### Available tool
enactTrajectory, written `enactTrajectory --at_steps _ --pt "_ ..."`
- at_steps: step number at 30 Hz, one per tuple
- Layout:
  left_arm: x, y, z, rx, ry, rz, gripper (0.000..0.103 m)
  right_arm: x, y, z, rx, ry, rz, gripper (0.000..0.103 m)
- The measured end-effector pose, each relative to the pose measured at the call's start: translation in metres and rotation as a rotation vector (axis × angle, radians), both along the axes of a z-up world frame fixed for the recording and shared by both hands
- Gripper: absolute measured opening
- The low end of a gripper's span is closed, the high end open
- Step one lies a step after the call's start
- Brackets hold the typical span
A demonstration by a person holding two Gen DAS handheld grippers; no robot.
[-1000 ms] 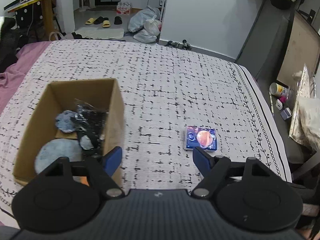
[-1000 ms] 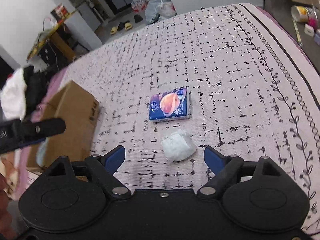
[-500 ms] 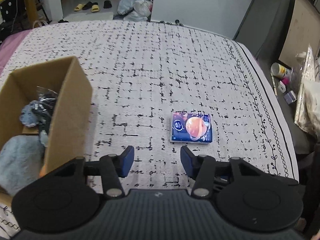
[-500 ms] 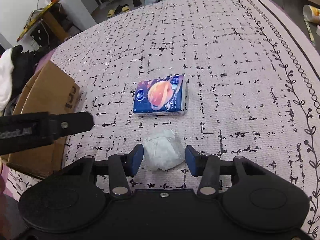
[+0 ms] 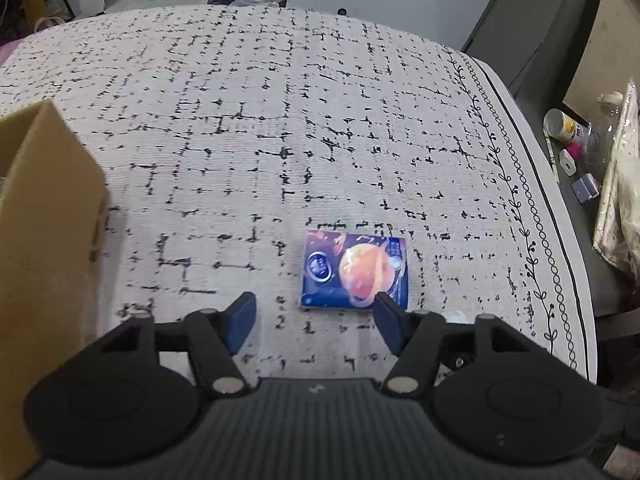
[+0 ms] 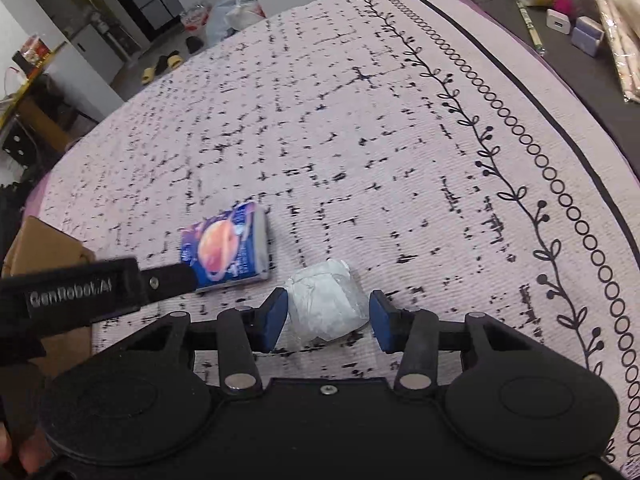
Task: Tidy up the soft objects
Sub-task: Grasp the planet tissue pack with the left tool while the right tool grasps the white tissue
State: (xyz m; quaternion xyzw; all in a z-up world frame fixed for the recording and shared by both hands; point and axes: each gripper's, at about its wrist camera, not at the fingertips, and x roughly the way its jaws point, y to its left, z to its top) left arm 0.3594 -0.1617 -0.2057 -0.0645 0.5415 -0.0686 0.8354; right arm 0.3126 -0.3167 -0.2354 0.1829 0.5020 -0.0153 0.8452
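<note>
Crumpled white wad [image 6: 326, 306], seemingly tissue in clear wrap, lies on the bedspread [image 6: 360, 140] between the right gripper [image 6: 329, 317] pads, which straddle it without clearly pressing. Left gripper [image 5: 316, 320], jaws opening and empty, hovers short of the blue tissue pack [image 5: 355, 274]. Picking is in hand; next, squeeze gently, lift, carry to the cardboard box [image 5: 44, 240].

The right gripper [image 6: 326, 318] straddles a white crumpled bundle [image 6: 326, 306] on the patterned bedspread [image 6: 400, 140]; the left gripper [image 6: 160, 282] reaches beside a blue tissue pack [image 6: 226, 248].
</note>
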Motion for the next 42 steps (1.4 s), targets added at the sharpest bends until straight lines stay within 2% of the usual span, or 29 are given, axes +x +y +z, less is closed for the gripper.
enactTrajectory --at_steps 2,8,12,17,22,25,31,34,37,42 --pt "0.005 -0.004 -0.002 -0.005 0.007 0.005 0.073 0.0 -0.006 -0.002 0.02 0.005 -0.02 0.044" --pt "0.018 -0.021 -0.006 0.001 -0.004 -0.005 0.075 0.0 -0.015 -0.005 0.058 0.011 -0.057 0.044" --pt "0.025 -0.029 -0.013 -0.015 0.008 -0.019 0.076 0.002 -0.011 -0.005 0.042 0.008 -0.046 0.044" --pt "0.03 -0.038 -0.03 0.031 0.046 -0.039 0.077 0.002 -0.012 -0.007 0.046 -0.002 -0.045 0.044" --pt "0.025 -0.034 -0.031 0.031 0.063 0.012 0.072 0.003 -0.011 -0.007 0.049 -0.019 -0.028 0.045" --pt "0.019 -0.031 -0.023 0.018 0.051 0.016 0.071 0.002 -0.005 -0.005 0.021 -0.035 0.003 0.044" --pt "0.002 -0.014 0.003 0.012 0.024 0.038 0.071 -0.004 0.001 0.0 0.044 -0.049 0.021 0.044" --pt "-0.006 -0.003 0.019 0.015 0.011 0.042 0.071 -0.01 0.003 0.007 0.043 -0.068 0.02 0.044" --pt "-0.014 0.009 0.038 0.007 -0.012 0.036 0.071 -0.017 0.008 0.018 -0.009 -0.099 0.026 0.044" --pt "-0.029 0.025 0.064 -0.021 -0.055 0.038 0.071 -0.027 0.014 0.03 -0.014 -0.106 0.037 0.044"
